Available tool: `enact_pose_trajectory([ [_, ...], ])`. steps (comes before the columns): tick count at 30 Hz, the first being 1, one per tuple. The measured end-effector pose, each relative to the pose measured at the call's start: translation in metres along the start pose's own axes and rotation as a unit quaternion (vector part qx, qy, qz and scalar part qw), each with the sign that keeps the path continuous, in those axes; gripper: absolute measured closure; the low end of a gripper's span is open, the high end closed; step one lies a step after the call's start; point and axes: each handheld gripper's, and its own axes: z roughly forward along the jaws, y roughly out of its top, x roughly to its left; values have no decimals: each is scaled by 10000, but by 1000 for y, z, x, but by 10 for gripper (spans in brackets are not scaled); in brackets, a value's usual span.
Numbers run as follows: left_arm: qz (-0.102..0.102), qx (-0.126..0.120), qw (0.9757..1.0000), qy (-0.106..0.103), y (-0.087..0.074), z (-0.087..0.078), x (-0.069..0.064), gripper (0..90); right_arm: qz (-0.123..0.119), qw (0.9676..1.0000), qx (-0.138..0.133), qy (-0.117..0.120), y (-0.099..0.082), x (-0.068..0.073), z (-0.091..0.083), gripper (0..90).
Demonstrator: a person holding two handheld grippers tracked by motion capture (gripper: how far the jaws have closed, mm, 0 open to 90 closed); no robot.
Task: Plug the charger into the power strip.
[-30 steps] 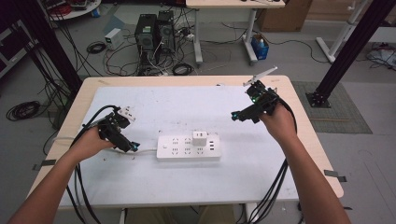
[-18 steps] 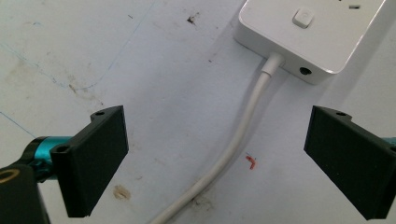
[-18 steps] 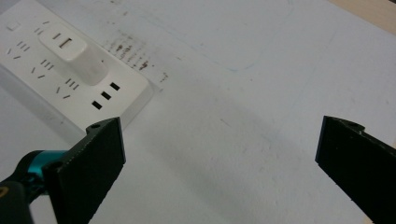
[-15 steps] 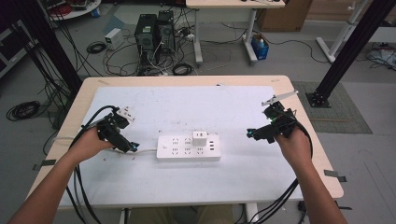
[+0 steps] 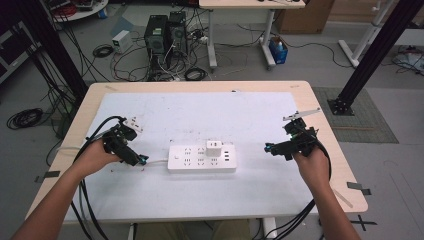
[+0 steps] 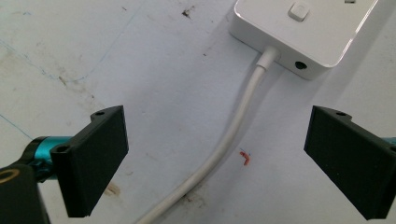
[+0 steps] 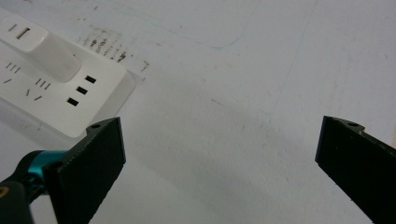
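Observation:
A white power strip lies in the middle of the white mat, with a white plug adapter seated in its top. Its white cord leaves the left end and runs between my left gripper's jaws. My left gripper is open just left of the strip, low over the cord. My right gripper is open, empty, right of the strip; the strip's USB end lies ahead at its left.
The mat covers a wooden table with edges near both hands. Black cables loop by the left hand. A small red speck lies beside the cord. Computer towers and black frame posts stand on the floor behind.
The right hand has come down and toward the near right of the table, from the far right corner. The left gripper has stayed beside the strip's left end.

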Motion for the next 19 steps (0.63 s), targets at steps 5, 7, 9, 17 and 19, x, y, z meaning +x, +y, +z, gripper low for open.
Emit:
enact_pose_trajectory([
  [5,-19,-1,10000,13,-1,1,-2,64,121,9999,-7,-33,-5,-1,1,9],
  [7,-46,-21,10000,22,-1,1,-3,64,169,9999,-8,-20,-7,-2,1,9],
  [9,-64,-30,10000,22,-1,1,-3,64,175,9998,-4,-15,-10,-2,2,9],
  [17,-139,-97,9998,70,-5,2,-5,64,240,9997,-8,-18,-19,-1,2,9],
  [19,-161,-116,9998,86,-7,3,-5,64,273,9996,-14,-13,-21,-1,2,9],
])
